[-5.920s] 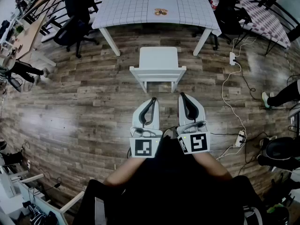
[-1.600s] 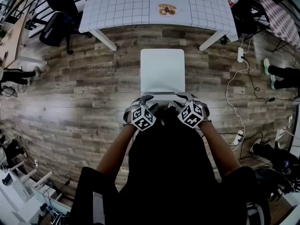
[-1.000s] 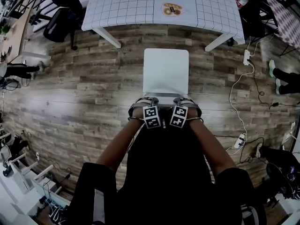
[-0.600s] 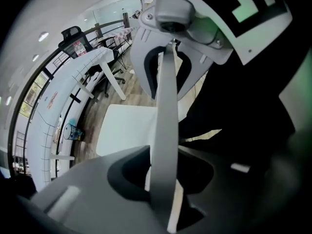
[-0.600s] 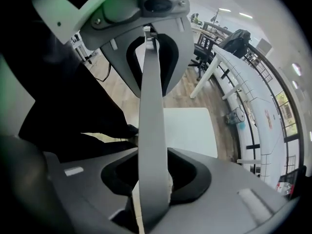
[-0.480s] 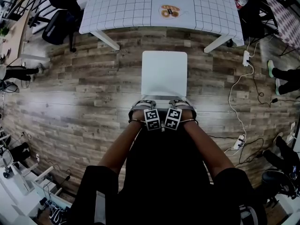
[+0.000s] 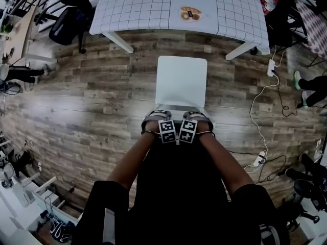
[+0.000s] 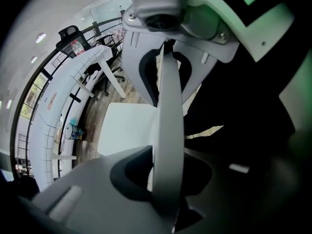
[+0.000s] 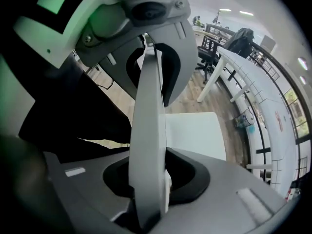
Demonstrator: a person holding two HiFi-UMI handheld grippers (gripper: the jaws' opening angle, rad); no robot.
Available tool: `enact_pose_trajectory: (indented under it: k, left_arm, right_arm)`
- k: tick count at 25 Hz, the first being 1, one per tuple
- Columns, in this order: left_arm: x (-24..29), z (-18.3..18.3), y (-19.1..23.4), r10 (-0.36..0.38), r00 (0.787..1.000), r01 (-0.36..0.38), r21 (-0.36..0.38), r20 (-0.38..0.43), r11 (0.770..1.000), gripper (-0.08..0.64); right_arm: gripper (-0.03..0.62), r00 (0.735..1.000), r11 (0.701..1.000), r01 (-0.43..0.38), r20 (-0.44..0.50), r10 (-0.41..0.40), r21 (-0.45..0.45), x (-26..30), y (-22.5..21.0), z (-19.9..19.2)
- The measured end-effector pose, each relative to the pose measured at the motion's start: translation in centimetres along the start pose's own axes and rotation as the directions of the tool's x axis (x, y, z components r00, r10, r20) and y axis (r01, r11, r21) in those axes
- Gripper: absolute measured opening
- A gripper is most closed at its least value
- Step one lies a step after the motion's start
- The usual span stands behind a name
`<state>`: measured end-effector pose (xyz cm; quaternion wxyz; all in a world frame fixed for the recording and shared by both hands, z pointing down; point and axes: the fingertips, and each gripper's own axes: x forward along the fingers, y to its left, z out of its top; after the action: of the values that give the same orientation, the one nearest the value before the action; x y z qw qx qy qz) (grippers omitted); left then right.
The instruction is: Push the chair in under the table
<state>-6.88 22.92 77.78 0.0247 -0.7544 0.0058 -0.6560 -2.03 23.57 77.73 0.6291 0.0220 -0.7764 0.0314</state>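
Ahead, bare floor [image 7: 180,44] separates the chair [image 7: 181,80] front edge from the table [image 7: 138,6].

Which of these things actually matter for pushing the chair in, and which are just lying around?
In the job:
white flat-seated chair
white grid-patterned table

Lying about:
black office chair
white power strip with cable
small round brown object on the tabletop
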Motion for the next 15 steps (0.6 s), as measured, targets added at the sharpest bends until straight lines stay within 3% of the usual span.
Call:
enact_pose_trajectory:
  k: [5,11,15]
  left_arm:
    - [-0.7,-0.6,-0.5,-0.034,0.999,0.033,-0.040,-0.023,0.999,0.092]
    - [0.2,0.3,0.2,-0.081,0.996,0.079,-0.036,-0.041,0.996,0.092]
    - [0.0,0.4,0.6,-0.071,0.996,0.069,-0.029,-0.052,0.997,0.091]
  right_arm:
    - [0.058,0.997,0.997,0.071,-0.018,-0.072,-0.041,-0.5,0.4,0.7]
    - [0.072,0.998,0.998,0.058,0.004,-0.058,-0.022,-0.1,-0.7,-0.3]
    - [0.075,0.999,0.999,0.035,0.008,-0.035,-0.009,-0.4,-1.0,-0.4]
